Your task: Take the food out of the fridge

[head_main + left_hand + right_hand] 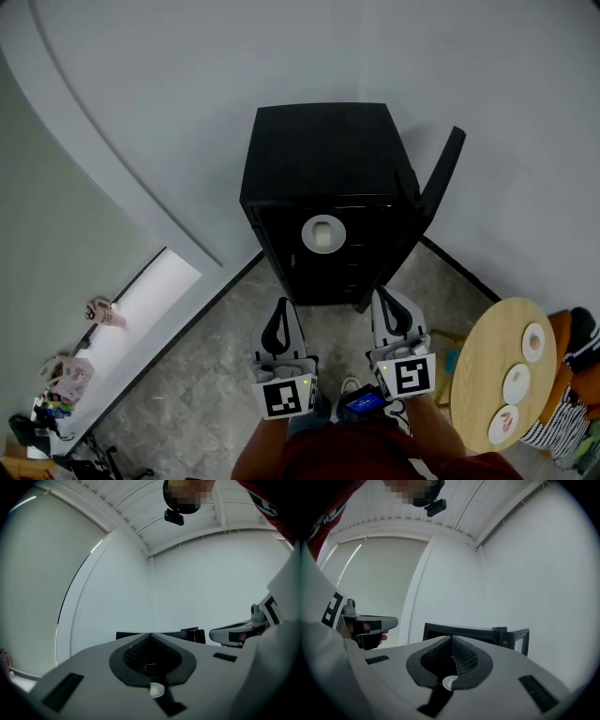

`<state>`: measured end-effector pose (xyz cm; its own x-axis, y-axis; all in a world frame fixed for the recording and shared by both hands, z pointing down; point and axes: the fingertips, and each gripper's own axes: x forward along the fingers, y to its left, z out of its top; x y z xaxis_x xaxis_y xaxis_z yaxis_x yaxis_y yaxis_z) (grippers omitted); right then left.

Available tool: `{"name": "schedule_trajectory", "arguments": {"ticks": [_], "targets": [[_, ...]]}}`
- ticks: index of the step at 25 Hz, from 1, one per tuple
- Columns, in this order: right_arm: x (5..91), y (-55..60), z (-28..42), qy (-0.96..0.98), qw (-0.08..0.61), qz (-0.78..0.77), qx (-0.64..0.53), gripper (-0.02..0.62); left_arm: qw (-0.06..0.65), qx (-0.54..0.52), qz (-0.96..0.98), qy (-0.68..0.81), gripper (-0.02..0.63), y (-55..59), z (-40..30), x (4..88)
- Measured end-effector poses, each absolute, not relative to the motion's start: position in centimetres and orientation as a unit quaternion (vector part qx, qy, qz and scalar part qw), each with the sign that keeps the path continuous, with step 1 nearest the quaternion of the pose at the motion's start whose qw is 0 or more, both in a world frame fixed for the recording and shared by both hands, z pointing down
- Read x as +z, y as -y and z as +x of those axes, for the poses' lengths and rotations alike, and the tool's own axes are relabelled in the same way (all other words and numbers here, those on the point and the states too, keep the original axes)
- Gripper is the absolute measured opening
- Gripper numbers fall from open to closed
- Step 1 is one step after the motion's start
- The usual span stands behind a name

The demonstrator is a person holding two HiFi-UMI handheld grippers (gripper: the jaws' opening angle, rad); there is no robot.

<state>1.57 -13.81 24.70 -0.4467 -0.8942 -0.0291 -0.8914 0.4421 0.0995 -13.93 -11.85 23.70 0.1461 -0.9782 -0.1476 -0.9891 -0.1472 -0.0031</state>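
My left tool point(278, 309) and right tool point(384, 302), both with jaws pressed together on nothing, hover short of the boxy black mini fridge point(323, 150), whose door point(441, 173) stands open. The round white plate of pale food point(323, 233) sits inside. As I judge it, grasping and lifting it out all remains to be done.

Your head camera is looking steeply down from high above, with the fridge point(323, 178) at 12 o'clock. Each gripper camera is riding low behind its own jaws, facing forward and slightly upward. All three views are sharing the fridge. The view from the left gripper point(278, 305) is also catching the right gripper point(386, 295) at 3 o'clock.
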Motion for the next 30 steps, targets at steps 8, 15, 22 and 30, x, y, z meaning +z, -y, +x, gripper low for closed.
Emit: {"name": "schedule_trajectory", "arguments": {"ticks": [8, 15, 22, 30], "targets": [[26.9, 14.3, 0.6, 0.849, 0.032, 0.526, -0.037, 0.023, 0.037, 0.051, -0.763, -0.643, 0.014, 12.8, -14.0, 25.3], [28.6, 15.1, 0.0, 0.849, 0.04, 0.526, -0.029, 0.023, 0.001, 0.071, -0.758, -0.648, 0.014, 14.1, -14.1, 27.0], [30.9, 16.1, -0.5, 0.851, 0.048, 0.523, -0.022, 0.023, -0.008, 0.063, -0.762, -0.645, 0.014, 15.0, -14.0, 29.1], [33.9, 17.2, -0.5, 0.849, 0.04, 0.526, -0.014, 0.023, -0.011, 0.045, -0.763, -0.645, 0.014, 16.2, -14.0, 32.9]]}}
